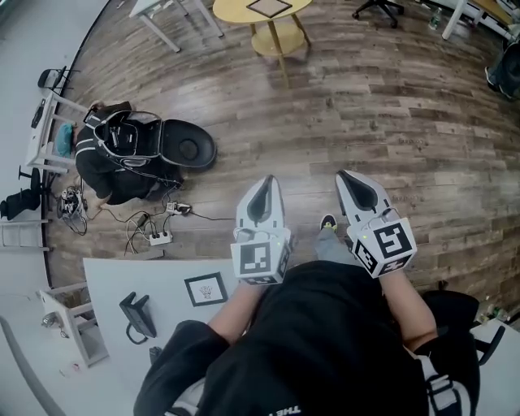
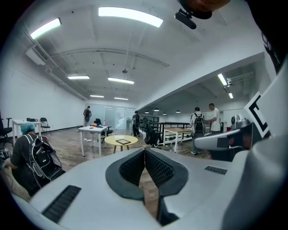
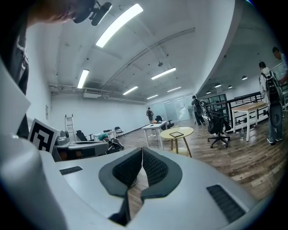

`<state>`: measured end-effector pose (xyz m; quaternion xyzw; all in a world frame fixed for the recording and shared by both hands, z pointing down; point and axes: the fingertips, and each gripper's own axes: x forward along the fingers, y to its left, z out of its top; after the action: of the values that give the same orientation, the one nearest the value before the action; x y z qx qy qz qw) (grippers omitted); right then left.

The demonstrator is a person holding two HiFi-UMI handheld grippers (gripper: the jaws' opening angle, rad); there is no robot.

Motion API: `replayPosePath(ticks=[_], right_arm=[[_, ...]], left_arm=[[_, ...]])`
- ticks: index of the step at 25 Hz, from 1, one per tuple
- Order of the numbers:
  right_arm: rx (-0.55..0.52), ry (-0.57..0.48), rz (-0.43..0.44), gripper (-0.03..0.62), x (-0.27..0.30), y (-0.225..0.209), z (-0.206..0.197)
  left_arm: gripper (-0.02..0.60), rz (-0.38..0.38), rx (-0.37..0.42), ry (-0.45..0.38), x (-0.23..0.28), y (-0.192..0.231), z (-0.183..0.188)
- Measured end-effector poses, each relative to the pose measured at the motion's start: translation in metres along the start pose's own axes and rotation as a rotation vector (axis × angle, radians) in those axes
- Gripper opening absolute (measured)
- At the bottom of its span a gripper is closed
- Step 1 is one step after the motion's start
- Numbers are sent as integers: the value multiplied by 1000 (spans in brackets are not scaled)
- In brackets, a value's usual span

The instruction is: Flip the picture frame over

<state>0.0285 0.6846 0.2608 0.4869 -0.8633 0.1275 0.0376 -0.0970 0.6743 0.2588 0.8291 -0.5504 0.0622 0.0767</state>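
Fingers (image 2: 158,170) on the left gripper (image 1: 268,183) and the right gripper (image 1: 345,179) met tip to tip with nothing between them, both tools held out side by side above the wooden floor (image 1: 390,106). A dark picture frame (image 1: 269,7) lay flat on the round yellow tabletop (image 1: 231,12) well ahead, where both grippers pointed. A second frame (image 1: 205,288) lay on the white tabletop (image 1: 106,280) just beside the person's left arm. Which one was meant could not be told for certain, though the one ahead looked likelier. The flip had not begun, and this appeared to be the approach. Next would come closing the gap, parting the fingers and working one under the frame's edge.
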Motion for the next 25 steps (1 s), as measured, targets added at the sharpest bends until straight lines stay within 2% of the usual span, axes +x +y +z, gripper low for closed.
replayPosePath(ticks=[3,6,10,17,25], right_arm=[[-14,-14,25,20,18,-23,11],[-45,-23,49,20,30,-43,18],[-35,-39,56,20,40,-68,26],[-12,-64,63,20,50,-88,33],[25,-41,47,20,87,-112,34]], left_arm=[[23,32,27,-3,26,1,1],[23,52,20,-1,50,0,3],[23,70,27,-24,73,-6,13],[23,69,40,-29,93,-14,19],[23,40,52,-13,138,5,17]])
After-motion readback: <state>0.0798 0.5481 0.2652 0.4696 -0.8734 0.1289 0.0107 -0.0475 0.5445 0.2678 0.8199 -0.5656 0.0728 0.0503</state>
